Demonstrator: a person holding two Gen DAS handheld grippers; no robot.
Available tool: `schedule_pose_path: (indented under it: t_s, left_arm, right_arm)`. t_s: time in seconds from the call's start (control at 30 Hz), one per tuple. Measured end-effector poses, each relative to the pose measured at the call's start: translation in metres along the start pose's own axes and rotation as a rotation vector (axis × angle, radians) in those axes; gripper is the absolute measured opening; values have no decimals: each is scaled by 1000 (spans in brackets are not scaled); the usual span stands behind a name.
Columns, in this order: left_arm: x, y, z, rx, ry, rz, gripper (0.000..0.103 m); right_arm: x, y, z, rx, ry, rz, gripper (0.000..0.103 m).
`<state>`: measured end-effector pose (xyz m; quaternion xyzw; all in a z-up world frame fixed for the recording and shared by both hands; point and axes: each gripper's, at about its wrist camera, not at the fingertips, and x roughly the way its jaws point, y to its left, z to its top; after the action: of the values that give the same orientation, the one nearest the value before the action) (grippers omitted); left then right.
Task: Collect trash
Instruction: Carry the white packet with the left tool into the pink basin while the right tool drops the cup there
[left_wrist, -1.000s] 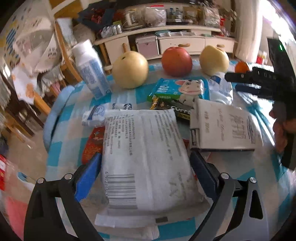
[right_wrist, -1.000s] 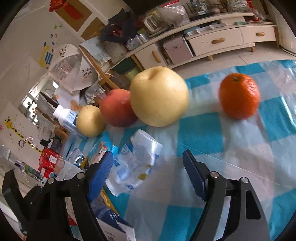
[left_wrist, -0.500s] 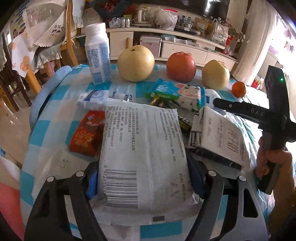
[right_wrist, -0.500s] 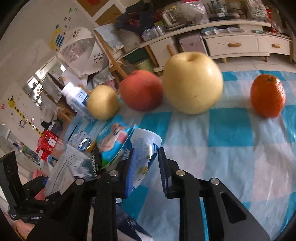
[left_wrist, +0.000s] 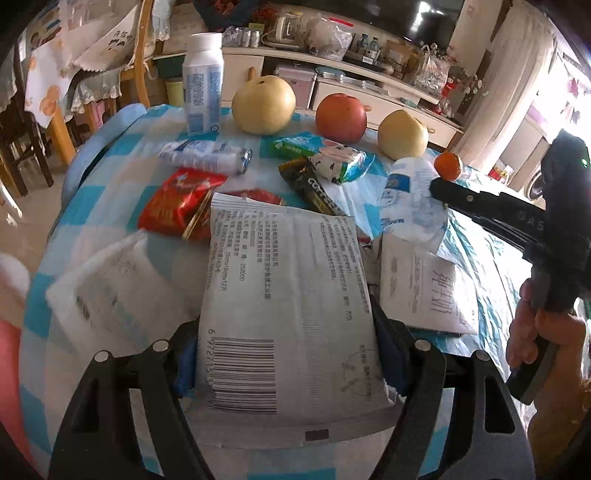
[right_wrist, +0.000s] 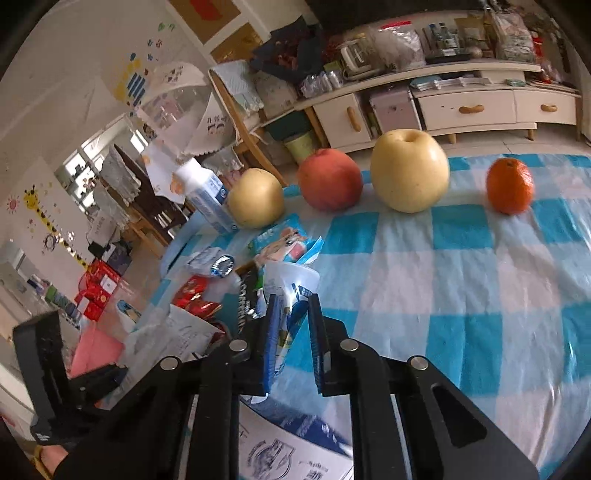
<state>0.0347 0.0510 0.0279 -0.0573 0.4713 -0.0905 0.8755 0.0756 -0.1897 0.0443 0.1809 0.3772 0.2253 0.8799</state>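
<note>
The left tongs pinch a flat white printed packet with a barcode at the desk's near edge, having just closed on it; the right tongs have just squeezed shut on a crumpled clear plastic cup mid-desk. Both pickups look made; next, carry both to a bin, which is not in view.

Tablecloth blue-white checked; packet white, black barcode; wrapper red; mandarin orange; apple red; pears yellow.

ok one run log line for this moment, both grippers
left hand-held gripper: shut on white printed packet | right hand-held gripper: shut on crumpled plastic cup | fruit row: untouched
</note>
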Motion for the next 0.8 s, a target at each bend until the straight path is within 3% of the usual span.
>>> schedule_pose_path:
  t_s: [0.4,0.8]
  left_arm:
    - [-38,28,-38,-80,-39,-46,76]
    - [-68,59,-46,-76,-96,-27,76]
  right_arm:
    - [-75,29,-24,10,-174,-30,16]
    - [-87,88,-57,-71,-153,-50,16]
